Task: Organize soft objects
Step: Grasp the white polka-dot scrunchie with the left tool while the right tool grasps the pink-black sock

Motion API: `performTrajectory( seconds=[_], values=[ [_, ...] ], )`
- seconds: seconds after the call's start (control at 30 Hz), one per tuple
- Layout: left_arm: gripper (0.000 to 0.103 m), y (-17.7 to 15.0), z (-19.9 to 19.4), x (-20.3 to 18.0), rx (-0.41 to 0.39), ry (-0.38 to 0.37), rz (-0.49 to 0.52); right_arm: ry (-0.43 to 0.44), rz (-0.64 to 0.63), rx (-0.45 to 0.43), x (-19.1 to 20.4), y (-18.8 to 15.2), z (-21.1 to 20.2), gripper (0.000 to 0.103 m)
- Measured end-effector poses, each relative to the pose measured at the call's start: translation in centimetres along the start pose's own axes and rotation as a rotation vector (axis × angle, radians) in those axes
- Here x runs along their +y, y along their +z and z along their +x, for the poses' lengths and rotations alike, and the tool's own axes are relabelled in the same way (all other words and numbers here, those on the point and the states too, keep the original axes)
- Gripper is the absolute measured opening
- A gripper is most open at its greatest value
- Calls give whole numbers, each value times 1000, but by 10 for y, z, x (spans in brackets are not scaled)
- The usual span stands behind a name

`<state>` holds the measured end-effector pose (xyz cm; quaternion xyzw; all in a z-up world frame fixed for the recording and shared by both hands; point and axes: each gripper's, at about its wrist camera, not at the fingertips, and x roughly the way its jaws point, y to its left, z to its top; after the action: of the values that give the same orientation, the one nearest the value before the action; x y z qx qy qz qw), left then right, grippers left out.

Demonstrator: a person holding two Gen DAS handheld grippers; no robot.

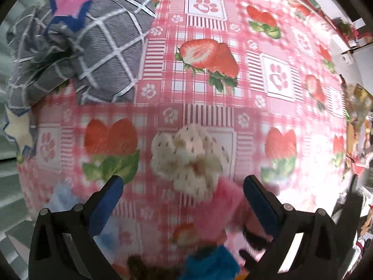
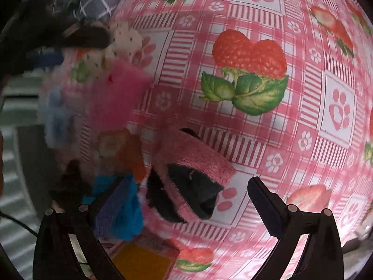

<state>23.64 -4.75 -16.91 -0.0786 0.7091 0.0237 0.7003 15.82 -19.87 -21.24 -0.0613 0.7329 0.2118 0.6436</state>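
Strawberry-and-paw-print pink cloth covers the surface (image 1: 233, 23). On it lies a cream speckled plush (image 1: 188, 156), lumpy and blurred, ahead of the left tool (image 1: 183, 207), whose jaws are spread with nothing between them. Touching the plush is a fuzzy pink toy (image 2: 121, 95). Beyond it a grey checked fabric bundle (image 1: 105, 53) sits. Right tool (image 2: 186, 207) gapes empty around a pink-and-black plush (image 2: 195, 172).

- The worktop (image 1: 233, 35) wears a pink-and-white checked cloth printed with strawberries, green leaves, paw prints and small flowers.
- Beyond its right edge in the left wrist view, a blurred clutter (image 1: 356, 116) of red, gold and white items; too smeared to identify.
- Left of the worktop, pale grey-green ribbed flooring (image 2: 14, 112).
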Motion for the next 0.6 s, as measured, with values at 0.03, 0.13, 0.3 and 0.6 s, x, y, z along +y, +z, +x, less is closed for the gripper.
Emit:
performTrajectory(
  seconds=[0.03,0.13,0.3,0.6],
  values=[
    [103,4,7,-1,2,8,-6,-21,-5,-9,1,0,2,101],
    [102,12,24,-1,8,43,-30,-44,-8,-19,1,-6,8,59],
    [84,19,43,5,53,2,-71,14,-1,-61,-13,-21,2,38],
    [25,24,28,-8,-20,-64,-8,78,48,-139,-43,-28,-42,38]
  ],
)
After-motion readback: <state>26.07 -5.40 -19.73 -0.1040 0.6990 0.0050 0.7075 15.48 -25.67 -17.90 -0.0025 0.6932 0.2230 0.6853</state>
